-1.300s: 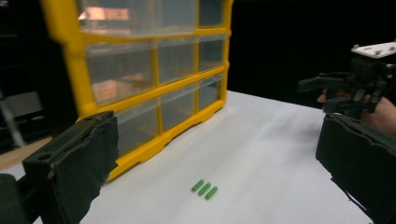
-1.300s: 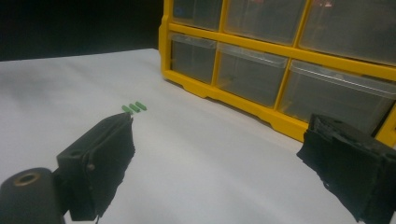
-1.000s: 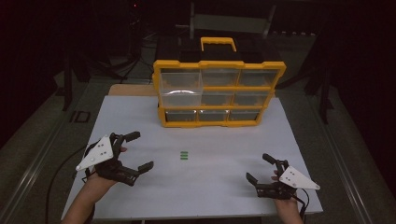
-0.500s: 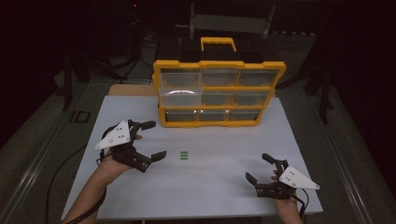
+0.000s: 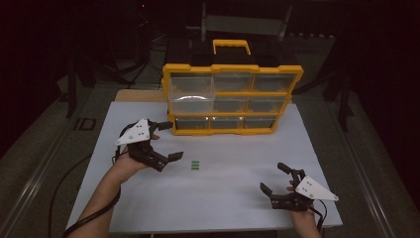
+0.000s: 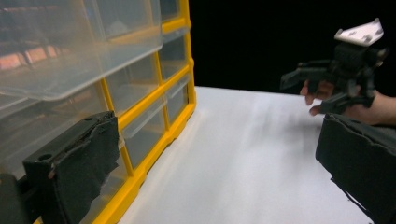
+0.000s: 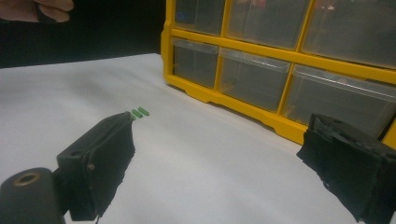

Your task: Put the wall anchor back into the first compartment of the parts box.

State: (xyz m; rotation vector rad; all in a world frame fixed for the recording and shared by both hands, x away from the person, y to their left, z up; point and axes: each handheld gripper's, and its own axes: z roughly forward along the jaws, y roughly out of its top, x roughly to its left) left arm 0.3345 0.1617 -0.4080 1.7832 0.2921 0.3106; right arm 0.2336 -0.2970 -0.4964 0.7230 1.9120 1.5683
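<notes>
A white table (image 5: pixel 218 198) is seen, with a yellow drawer organizer (image 5: pixel 232 99) standing at its far edge, one clear drawer (image 5: pixel 192 98) at its upper left drawn partly out. The left tool (image 5: pixel 166 141) is held just beside the organizer's near-left corner, jaws spread apart and empty; the right tool (image 5: pixel 277 181) is held low at the near right, jaws likewise apart and empty. Small green pieces (image 5: pixel 195 165) are lying on the table between the two, just right of the left tool. A slip is likely: the pieces are tiny and flat, so wide jaws could knock them away, and the protruding drawer could be clipped.
</notes>
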